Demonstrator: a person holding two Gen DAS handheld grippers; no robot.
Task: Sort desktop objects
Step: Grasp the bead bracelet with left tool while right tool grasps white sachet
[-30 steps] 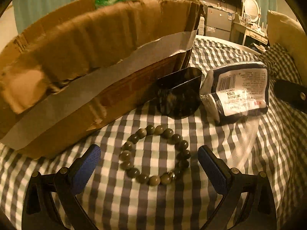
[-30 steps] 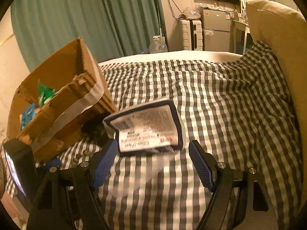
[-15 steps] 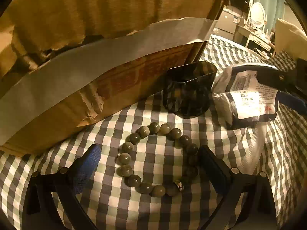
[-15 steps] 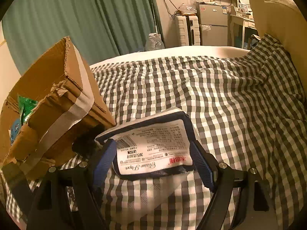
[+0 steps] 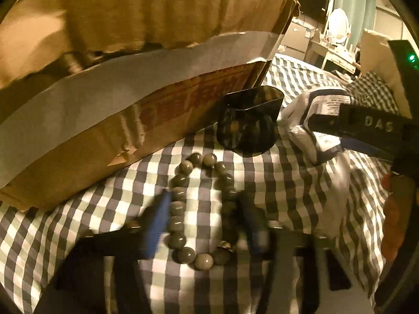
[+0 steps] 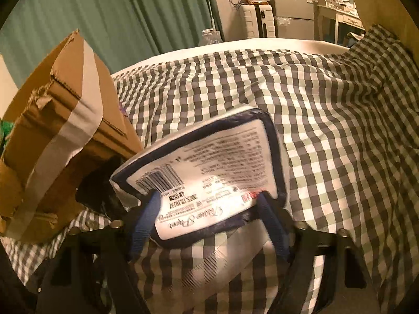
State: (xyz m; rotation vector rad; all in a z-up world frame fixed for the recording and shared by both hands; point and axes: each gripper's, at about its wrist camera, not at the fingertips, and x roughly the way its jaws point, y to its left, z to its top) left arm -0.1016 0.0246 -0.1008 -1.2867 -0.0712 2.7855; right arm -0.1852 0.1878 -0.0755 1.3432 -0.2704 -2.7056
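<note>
Left wrist view looks down on the left gripper (image 5: 203, 222), low over the checked bedcover (image 5: 301, 188), its blue pads pressed against both sides of the bead bracelet (image 5: 201, 209), which is squeezed into a narrow oval between them and lies on the cloth. Beyond the beads a dark square cup (image 5: 248, 120) stands against the taped cardboard box (image 5: 117, 91). At the right edge the right gripper (image 5: 371, 133) reaches in sideways over the tissue pack (image 5: 314, 120), with the person's fingers (image 5: 392, 214) visible below it. From the right wrist, the right gripper (image 6: 209, 225) has its blue pads tight on both sides of the near end of the tissue pack (image 6: 209, 172), whose printed label faces up; whether the pack is off the cover cannot be told. The box (image 6: 60, 136) sits to the left, green curtains (image 6: 117, 13) hang behind, and a white suitcase (image 6: 258, 22) stands by a grey cabinet (image 6: 293, 13).
</note>
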